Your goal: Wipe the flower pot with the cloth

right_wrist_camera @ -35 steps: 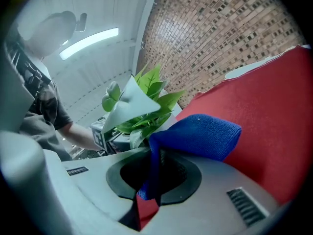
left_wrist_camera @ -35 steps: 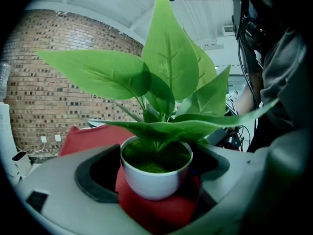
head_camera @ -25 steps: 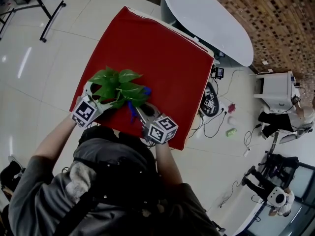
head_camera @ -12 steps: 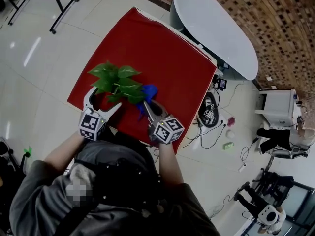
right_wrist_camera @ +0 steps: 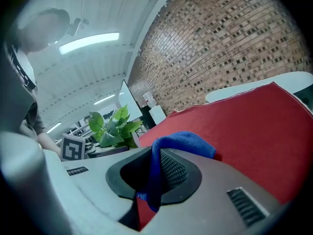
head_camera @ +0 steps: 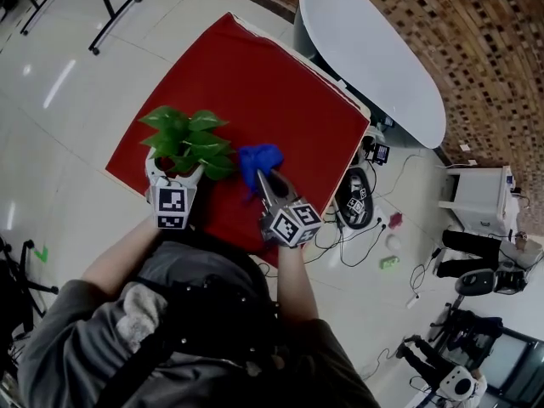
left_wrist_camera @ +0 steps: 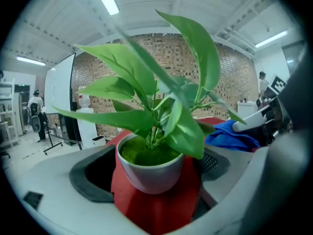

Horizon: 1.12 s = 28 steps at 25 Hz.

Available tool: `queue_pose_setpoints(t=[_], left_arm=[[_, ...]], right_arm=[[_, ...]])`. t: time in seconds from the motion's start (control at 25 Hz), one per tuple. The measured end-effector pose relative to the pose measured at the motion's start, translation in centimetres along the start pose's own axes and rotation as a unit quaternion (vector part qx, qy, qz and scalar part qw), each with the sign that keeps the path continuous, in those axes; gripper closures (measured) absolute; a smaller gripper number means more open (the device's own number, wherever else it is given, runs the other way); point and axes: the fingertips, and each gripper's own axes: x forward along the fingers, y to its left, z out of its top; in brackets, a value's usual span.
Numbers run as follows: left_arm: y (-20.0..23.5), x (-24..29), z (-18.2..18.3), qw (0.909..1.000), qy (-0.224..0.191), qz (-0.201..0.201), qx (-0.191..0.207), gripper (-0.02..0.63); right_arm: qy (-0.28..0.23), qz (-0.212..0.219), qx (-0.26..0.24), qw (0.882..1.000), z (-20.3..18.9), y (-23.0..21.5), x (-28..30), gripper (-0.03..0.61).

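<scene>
Seen from overhead, a person stood at the near edge of a square red table (head_camera: 280, 92), a gripper in each hand.

The left gripper (head_camera: 176, 171) reached to the table's near-left corner, where a small white flower pot (left_wrist_camera: 149, 173) stood upright on the red surface. Its broad green leaves (head_camera: 183, 138) spread wide and hid most of the pot from above. In the left gripper view, the jaws were spread wide with the pot standing between them. A strip of red showed between the pot and the right-hand pad, so the jaws straddled the pot rather than clamping it. The pot sat closer to the left-hand pad, and whether it touched that pad could not be told.

The right gripper (head_camera: 260, 177) had its jaws closed on a blue cloth (head_camera: 257, 158). One fold was pinched between the dark pads, and the rest bunched over the tips. The cloth hung above the red surface, just beside the plant's leaves on their right and clear of the pot.

Beyond the red table's far edge stood a long white oval table (head_camera: 374, 49), with a brick wall (head_camera: 476, 24) behind it.
</scene>
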Motion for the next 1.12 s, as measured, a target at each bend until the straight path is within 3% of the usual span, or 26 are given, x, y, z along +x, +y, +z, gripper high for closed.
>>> queue_pose_setpoints(t=[0.12,0.24,0.4,0.64,0.8,0.96,1.12], left_arm=[[-0.2,0.5,0.9,0.9994,-0.009,0.021,0.026,0.118],[0.1,1.1,1.4,0.999,-0.016,0.035,0.024,0.118],[0.6,1.2,1.3,0.9992,-0.019,0.019,0.029,0.135],[0.8,1.2,1.1,0.9972,-0.028,-0.042,0.054,0.138],[0.8,1.4,0.9,0.9911,-0.033,-0.104,0.076,0.138],[0.9,0.7,0.9,0.9763,-0.05,-0.182,0.107,0.138],[1.0,0.1,0.9,0.9585,-0.054,-0.246,0.133,0.138]], right_arm=[[0.001,0.003,0.001,1.0,0.3,-0.6,0.0,0.517],[0.003,0.005,0.002,1.0,0.5,-0.9,0.5,0.517],[0.005,0.008,0.001,1.0,0.3,-0.9,1.0,0.517],[0.013,0.01,-0.007,1.0,0.0,-0.5,1.6,0.517],[0.016,0.015,-0.014,1.0,0.5,0.0,2.4,0.517],[0.023,0.027,-0.031,0.999,1.3,1.4,4.0,0.517],[0.067,0.049,-0.087,0.993,1.0,2.9,7.1,0.517]])
